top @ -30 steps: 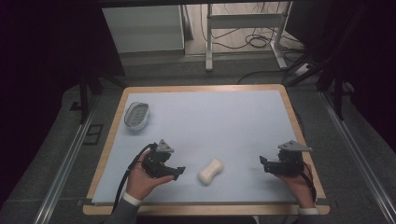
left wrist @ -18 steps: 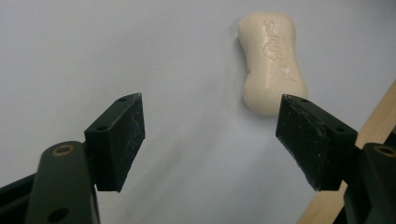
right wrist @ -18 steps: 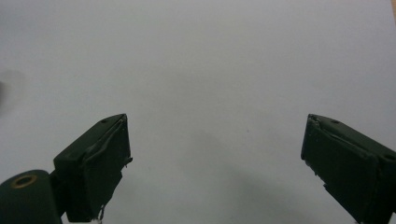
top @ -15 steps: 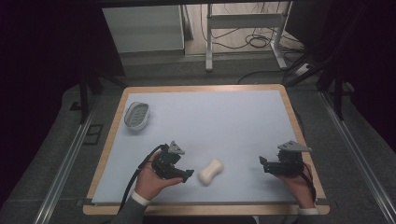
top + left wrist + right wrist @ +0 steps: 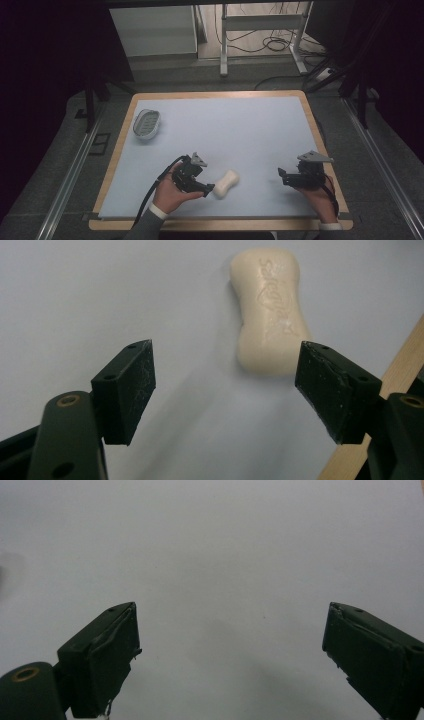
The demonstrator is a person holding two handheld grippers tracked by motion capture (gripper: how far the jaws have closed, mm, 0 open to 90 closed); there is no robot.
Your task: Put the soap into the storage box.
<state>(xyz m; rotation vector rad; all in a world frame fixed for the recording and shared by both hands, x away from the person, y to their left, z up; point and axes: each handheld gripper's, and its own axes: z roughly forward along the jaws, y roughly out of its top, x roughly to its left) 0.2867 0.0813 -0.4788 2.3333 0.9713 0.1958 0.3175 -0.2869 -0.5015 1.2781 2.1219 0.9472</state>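
Moved up beside the soap, left tool gapes wide near table edge.

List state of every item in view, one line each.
Soap bar: lying flat on the mat, embossed face up, not gripped, just ahead of the left claw.
Soap dish: upright at the mat's far left, empty.
Left claw: open, jaws wide apart, aimed at the soap bar, not touching it.
Right claw: open, empty, over bare mat near the right edge.
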